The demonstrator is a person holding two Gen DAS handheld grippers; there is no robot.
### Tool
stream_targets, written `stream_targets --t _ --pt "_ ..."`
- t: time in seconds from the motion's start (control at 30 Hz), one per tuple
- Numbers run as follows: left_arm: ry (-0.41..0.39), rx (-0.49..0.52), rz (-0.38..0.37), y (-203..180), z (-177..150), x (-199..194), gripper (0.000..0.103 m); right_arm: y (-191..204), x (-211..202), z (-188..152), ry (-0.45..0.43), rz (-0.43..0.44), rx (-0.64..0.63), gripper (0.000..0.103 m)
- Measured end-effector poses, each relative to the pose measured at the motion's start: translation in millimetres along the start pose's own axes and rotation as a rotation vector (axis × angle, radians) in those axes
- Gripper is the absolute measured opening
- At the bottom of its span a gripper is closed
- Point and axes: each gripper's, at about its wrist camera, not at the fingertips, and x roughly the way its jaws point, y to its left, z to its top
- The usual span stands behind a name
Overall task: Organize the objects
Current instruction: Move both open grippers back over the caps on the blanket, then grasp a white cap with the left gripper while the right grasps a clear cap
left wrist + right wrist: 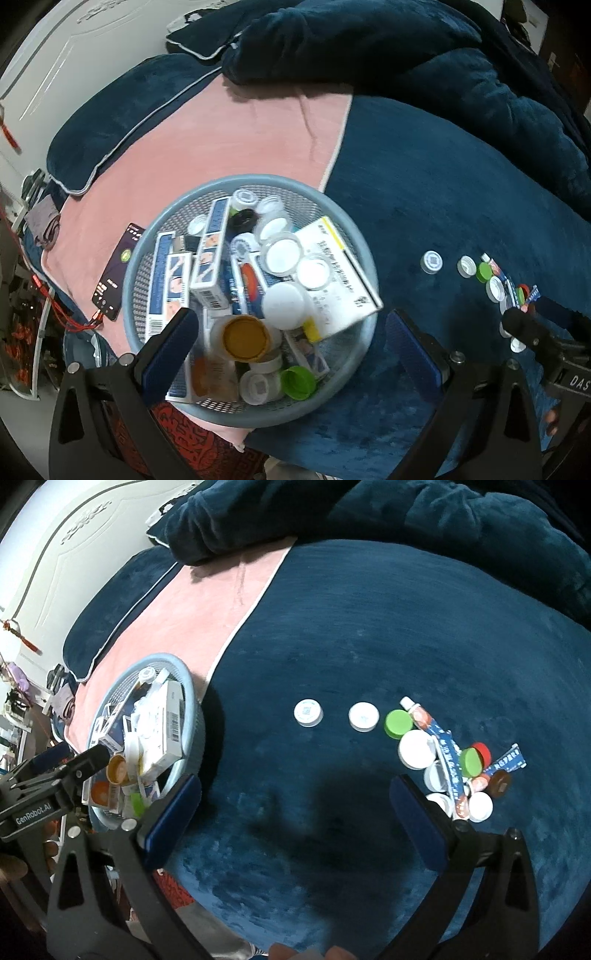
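A light blue mesh basket (354,236) stands on the bed, filled with blue-and-white medicine boxes (212,254), white caps, a green cap (297,382) and an orange-capped bottle (245,338). My left gripper (291,315) hangs open above the basket's near side, holding nothing. Over bare blue blanket, my right gripper (294,781) is open and empty too. Ahead of it lie two white caps (308,712) (364,716) in a row, then a green cap (398,723). A pile of caps and ointment tubes (448,760) is by its right finger.
A phone (118,273) with a red cable lies on the pink sheet (229,140) left of the basket. A rumpled dark blue duvet (388,48) and pillows fill the far side. The bed's edge runs just below both grippers. A white headboard (55,554) is at the far left.
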Motion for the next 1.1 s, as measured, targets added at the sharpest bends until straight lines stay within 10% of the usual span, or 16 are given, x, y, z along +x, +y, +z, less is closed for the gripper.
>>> stream_targets --t 0.77,1.1 --pt "0.015 0.209 -0.153 -150.9 9.2 56.3 0.098 -110.0 -15.8 11.5 -0.033 -0.039 0.282 0.103" --pt "-0.019 0.050 -0.090 -163.0 -1.2 110.8 0.084 -120.3 -11.8 8.4 -0.025 -0.047 0.303 0.103"
